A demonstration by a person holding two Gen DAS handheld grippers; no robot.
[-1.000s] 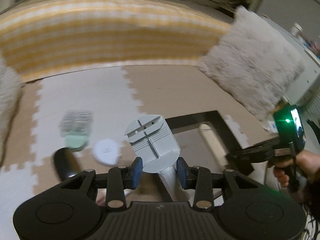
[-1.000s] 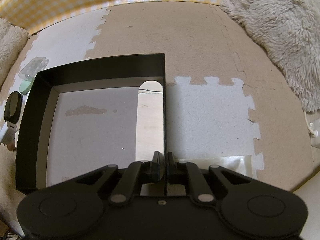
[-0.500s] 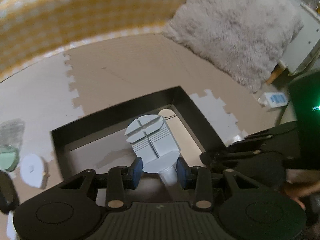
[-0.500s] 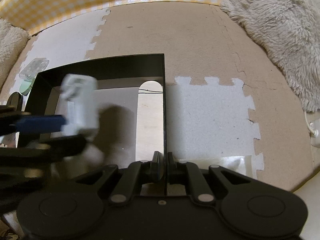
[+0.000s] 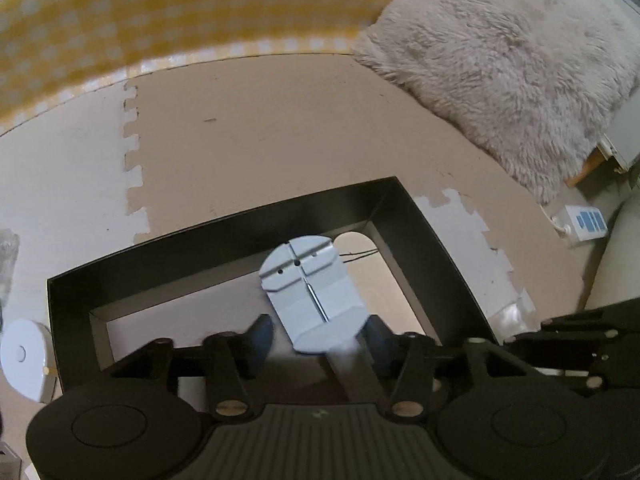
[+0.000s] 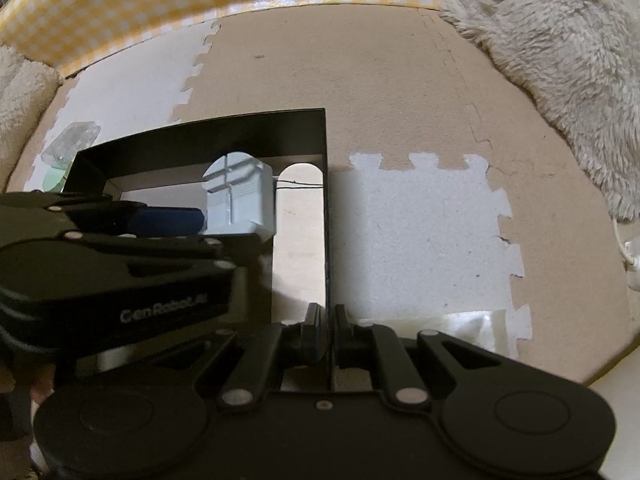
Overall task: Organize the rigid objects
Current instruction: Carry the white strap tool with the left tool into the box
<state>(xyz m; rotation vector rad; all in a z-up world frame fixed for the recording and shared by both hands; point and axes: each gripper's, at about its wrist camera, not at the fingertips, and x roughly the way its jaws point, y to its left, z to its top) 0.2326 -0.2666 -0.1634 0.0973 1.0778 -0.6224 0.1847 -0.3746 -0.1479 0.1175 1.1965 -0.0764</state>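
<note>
Step in hand: I am letting the pale grey tool (image 5: pixel 314 294) go into the black box (image 5: pixel 224 232), so this is the drop-off part of the tidying.
Left claw: my left gripper (image 5: pixel 316 330) hangs over the box interior with its jaws opening; the grey tool sits between the blue pads (image 5: pixel 260 334), tilted, and the left pad already looks clear of it.
Right claw: my right gripper (image 6: pixel 327 330) is pinched together on the thin right wall of the box, near its near end, steadying it.
Where the tool is: above the box floor, toward the far right part, just beside the arched cut-out (image 6: pixel 300 188) in the floor.
Next move: I judge I need to finish spreading the left jaws, let the tool settle, then lift straight out without catching the walls.
Left to sort: a white disc (image 5: pixel 24 360) lies on the mat left of the box, and a clear plastic piece (image 6: pixel 70 144) lies farther off.
Risk: the tool may tip onto the cut-out.
</note>
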